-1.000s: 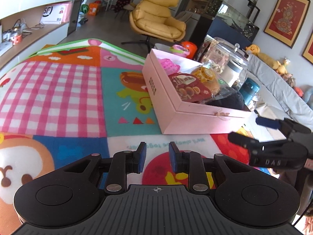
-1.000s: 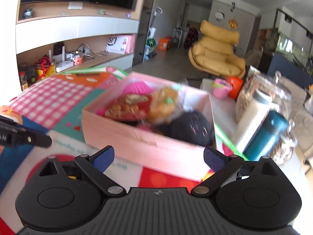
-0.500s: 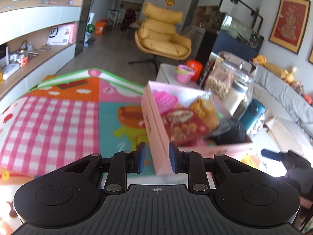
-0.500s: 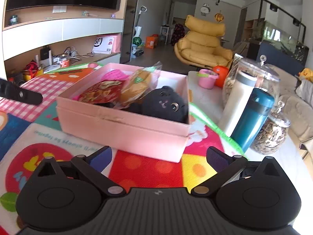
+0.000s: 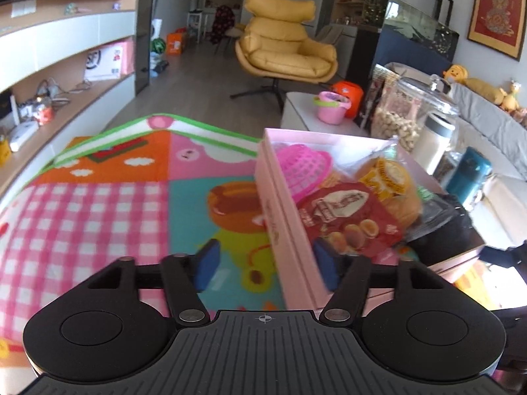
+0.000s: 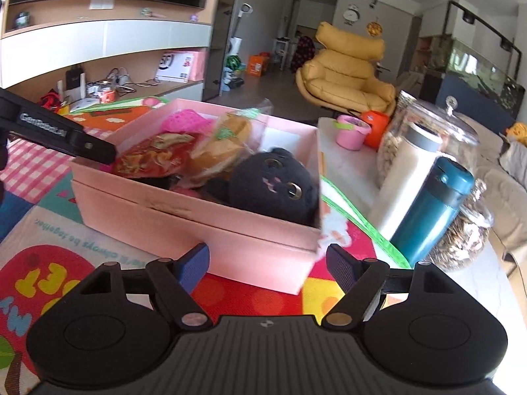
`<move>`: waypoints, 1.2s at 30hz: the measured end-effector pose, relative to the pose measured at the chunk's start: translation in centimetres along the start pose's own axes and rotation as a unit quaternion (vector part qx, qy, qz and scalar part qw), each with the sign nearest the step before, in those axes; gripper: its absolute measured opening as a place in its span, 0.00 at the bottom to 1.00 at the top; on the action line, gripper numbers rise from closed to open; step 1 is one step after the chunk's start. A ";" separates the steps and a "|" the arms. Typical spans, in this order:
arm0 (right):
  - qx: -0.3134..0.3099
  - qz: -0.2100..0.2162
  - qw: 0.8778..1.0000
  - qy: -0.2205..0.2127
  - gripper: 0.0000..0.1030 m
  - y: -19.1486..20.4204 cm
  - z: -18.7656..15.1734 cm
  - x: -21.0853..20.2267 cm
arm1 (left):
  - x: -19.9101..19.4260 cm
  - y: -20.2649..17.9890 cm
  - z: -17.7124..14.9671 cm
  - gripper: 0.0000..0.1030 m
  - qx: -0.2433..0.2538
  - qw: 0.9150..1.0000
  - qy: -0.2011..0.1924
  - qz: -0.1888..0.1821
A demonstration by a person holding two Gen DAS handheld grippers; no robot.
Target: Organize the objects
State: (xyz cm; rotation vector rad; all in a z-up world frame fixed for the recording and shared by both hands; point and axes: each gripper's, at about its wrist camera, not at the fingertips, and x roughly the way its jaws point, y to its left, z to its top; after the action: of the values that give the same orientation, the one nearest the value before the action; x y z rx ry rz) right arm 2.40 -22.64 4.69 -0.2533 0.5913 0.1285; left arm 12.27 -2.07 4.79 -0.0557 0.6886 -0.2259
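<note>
Both grippers have closed in on the pink box (image 6: 210,230) since a second ago: the left gripper (image 5: 265,261) has slid across the play mat (image 5: 98,204) to the box's left wall, and its jaws, nearly shut then, have just been opening and now straddle that wall's near end without pressing it. The right gripper (image 6: 266,265) has edged toward the near right corner; its jaws have just been closing a little yet stand apart, the corner just ahead of them and nothing gripped. One tool at each end suggests, I judge, a two-handed hold on the box to lift or shift it, since it is too wide for one jaw. Counted inside: one pink mesh basket (image 5: 304,169), one red snack bag (image 5: 346,220), one wrapped bun (image 6: 220,144), one black plush cat (image 6: 273,186). Beside the box, off the mat on the white table (image 6: 349,168), stand one teal flask (image 6: 434,207), one white bottle (image 6: 408,177) and two glass jars (image 6: 461,135), likely parked there as already sorted or not belonging.
</note>
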 end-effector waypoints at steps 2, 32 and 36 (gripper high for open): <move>-0.019 0.007 1.000 -0.001 0.79 1.2 0.8 0.7 | 0.1 1.8 0.0 0.88 -0.009 1.000 -0.006 0.026; 0.064 0.016 0.995 0.069 1.00 6.7 -1.1 0.2 | -7.9 0.7 -8.0 0.97 -0.008 0.996 -0.073 0.048; 0.120 0.019 0.990 0.074 1.00 5.6 -2.0 0.0 | -7.9 -0.9 -10.7 0.97 0.017 0.996 -0.054 0.076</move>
State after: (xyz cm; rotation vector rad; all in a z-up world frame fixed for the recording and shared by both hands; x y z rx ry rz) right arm 0.21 -17.77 1.98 -0.0173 0.7528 0.0734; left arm -0.64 -0.88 1.57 0.0162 0.5776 -0.0881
